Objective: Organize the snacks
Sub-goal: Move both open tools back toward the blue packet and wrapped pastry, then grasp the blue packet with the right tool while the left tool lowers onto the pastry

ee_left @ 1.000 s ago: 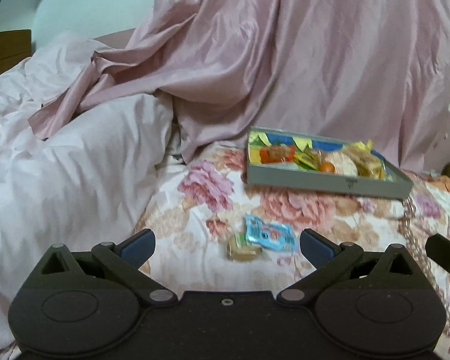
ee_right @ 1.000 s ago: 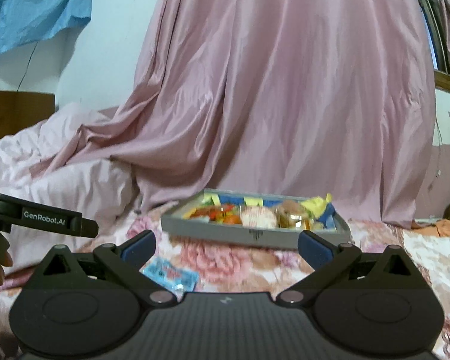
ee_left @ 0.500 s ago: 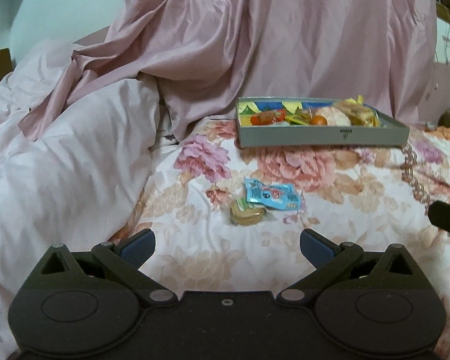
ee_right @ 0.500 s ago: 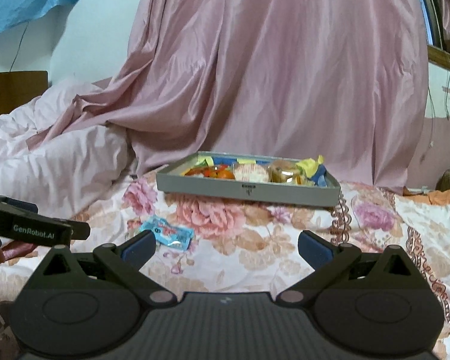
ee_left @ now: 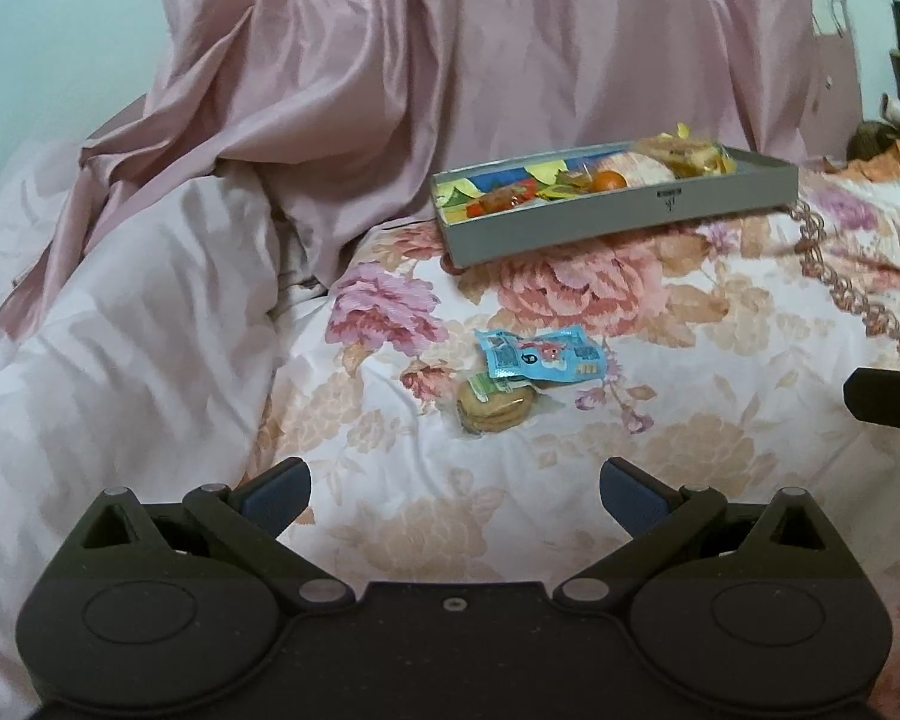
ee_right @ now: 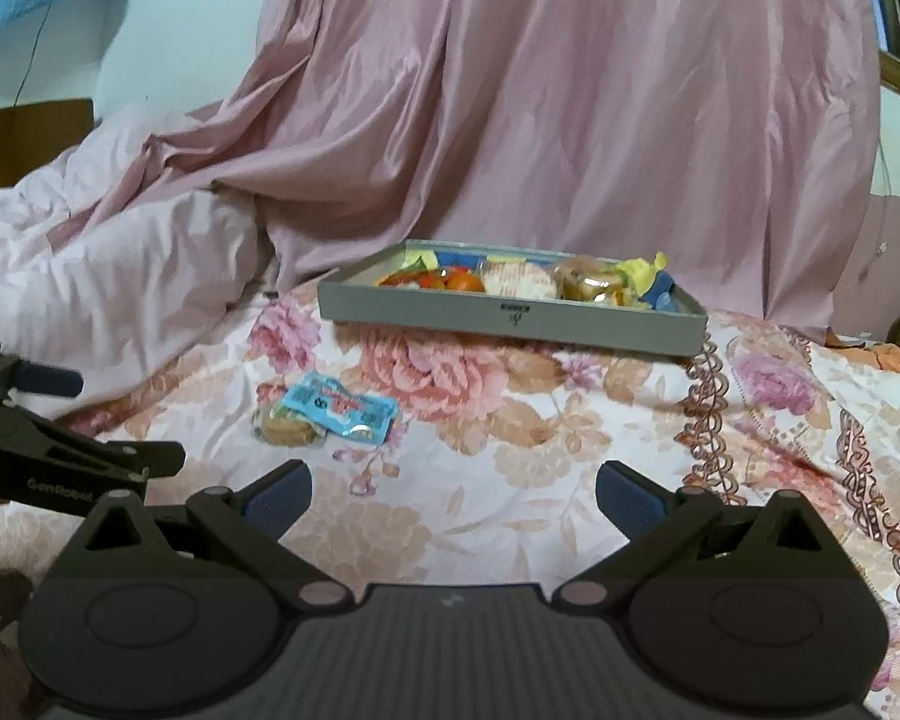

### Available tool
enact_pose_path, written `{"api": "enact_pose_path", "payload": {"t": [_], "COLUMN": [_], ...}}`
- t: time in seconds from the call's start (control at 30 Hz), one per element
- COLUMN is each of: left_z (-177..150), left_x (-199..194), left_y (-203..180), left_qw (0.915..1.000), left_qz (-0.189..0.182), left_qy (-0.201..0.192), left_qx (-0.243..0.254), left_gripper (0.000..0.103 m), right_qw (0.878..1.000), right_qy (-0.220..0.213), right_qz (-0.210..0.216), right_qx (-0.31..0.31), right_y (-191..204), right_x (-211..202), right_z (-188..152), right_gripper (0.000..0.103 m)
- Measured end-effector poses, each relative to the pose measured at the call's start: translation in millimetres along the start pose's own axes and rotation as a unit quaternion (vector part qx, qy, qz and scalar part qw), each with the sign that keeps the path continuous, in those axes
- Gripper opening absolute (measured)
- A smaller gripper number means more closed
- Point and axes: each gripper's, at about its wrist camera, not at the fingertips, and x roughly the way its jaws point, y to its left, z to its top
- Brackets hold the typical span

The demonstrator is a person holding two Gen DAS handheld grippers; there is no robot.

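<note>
**Ana:** Left wrist view first. What does it show?

**Ben:** The left gripper (ee_left: 453, 489) has its fingers (ee_left: 273, 495) spread wide with nothing between them, above a floral bedspread (ee_left: 720, 420). Just ahead lies a blue snack packet (ee_left: 540, 355), and a wrapped round biscuit (ee_left: 495, 407) sits touching its near edge, partly tucked under it.

**Ana:** And the box?

**Ben:** A shallow grey tray (ee_left: 618, 213) rests on the bed further back, to the right, tilted in this view. It holds assorted wrapped snacks: red, orange and yellow pieces. Behind it hangs a pink curtain (ee_left: 480, 60), with a pale pink duvet (ee_left: 108, 330) bunched on the left. A dark part of the other gripper shows at the right edge.

**Ana:** Now the right wrist view.

**Ben:** The right gripper (ee_right: 453, 492) also has its fingers (ee_right: 627, 498) wide apart, empty, over the bedspread (ee_right: 600, 450). The blue snack packet (ee_right: 342, 408) and the biscuit (ee_right: 285, 427) lie ahead and to the left, well short of the tray (ee_right: 510, 315), which sits near the foot of the curtain (ee_right: 570, 90).

**Ana:** Anything else?

**Ben:** The left gripper (ee_right: 48, 414) enters from the left edge, near the two loose snacks but not touching them.
</note>
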Motion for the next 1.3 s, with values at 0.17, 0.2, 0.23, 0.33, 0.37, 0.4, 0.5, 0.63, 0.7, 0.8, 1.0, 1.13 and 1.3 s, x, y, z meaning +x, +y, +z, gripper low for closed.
{"api": "enact_pose_path", "payload": {"t": [0.17,0.2,0.23,0.33,0.37,0.4,0.5,0.63,0.7,0.8,1.0,1.13,1.3], "left_z": [-1,-2,-1,0,0,1,3,3,4,7,13,14,11], "left_x": [18,23,27,41,45,49,61,78,85,93,112,124,132], "left_y": [5,7,9,16,19,21,28,34,34,35,34,34,41], "left_qw": [1.0000,0.9999,0.9999,0.9997,0.9996,0.9996,0.9995,0.9989,0.9984,0.9978,0.9939,0.9900,0.9851], "left_qz": [-0.002,-0.004,-0.004,-0.004,-0.004,-0.005,-0.008,-0.035,-0.045,-0.062,-0.101,-0.130,-0.164], "left_qy": [0.008,0.011,0.015,0.024,0.026,0.028,0.030,0.031,0.030,0.013,-0.021,-0.020,-0.015], "left_qx": [0.003,0.003,0.003,0.006,0.006,0.006,0.004,0.008,0.017,0.022,0.040,0.050,0.049], "left_gripper": [0.102,0.102,0.102,0.102,0.102,0.102,0.102,0.102,0.102,0.102,0.102,0.102,0.102], "right_qw": [1.000,1.000,1.000,0.999,0.999,0.998,0.997,0.994,0.993,0.992,0.990,0.990,0.985], "right_qy": [0.020,0.024,0.028,0.043,0.051,0.057,0.077,0.101,0.111,0.122,0.136,0.136,0.097], "right_qz": [0.001,0.001,0.001,0.004,0.008,0.011,0.017,0.017,0.012,0.008,0.021,0.038,0.110], "right_qx": [-0.006,-0.006,-0.006,-0.001,0.005,0.009,0.023,0.040,0.042,0.037,0.006,-0.013,-0.096], "right_y": [2,3,3,1,0,-2,-6,-12,-15,-16,-10,-6,-4], "right_x": [10,12,15,24,28,31,41,54,62,73,96,108,132], "right_z": [-2,-2,-3,-4,-4,-5,-6,-8,-9,-11,-13,-11,8], "right_gripper": [0.103,0.103,0.103,0.103,0.103,0.103,0.103,0.103,0.103,0.103,0.103,0.103,0.103]}}
